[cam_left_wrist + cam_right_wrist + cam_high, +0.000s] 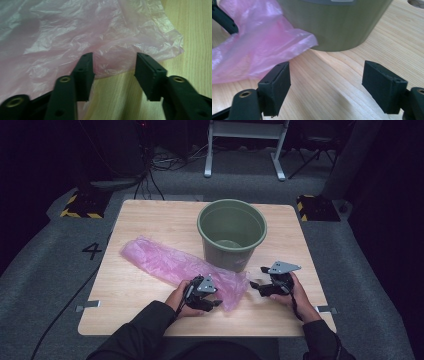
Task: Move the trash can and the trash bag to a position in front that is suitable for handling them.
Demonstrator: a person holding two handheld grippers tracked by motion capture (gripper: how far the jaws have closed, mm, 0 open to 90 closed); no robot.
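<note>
Pink crinkled plastic bag [75, 37] lies near the tabletop's front edge, its rim just beyond the left gripper's [113, 72] parted, empty jaws; right gripper [325, 82] gapes beside it.

Right gripper [325, 85] spread wide over bare table [332, 82].
Green bucket [337, 22] just ahead; pink bag [257, 47] by its left jaw, untouched.
</note>
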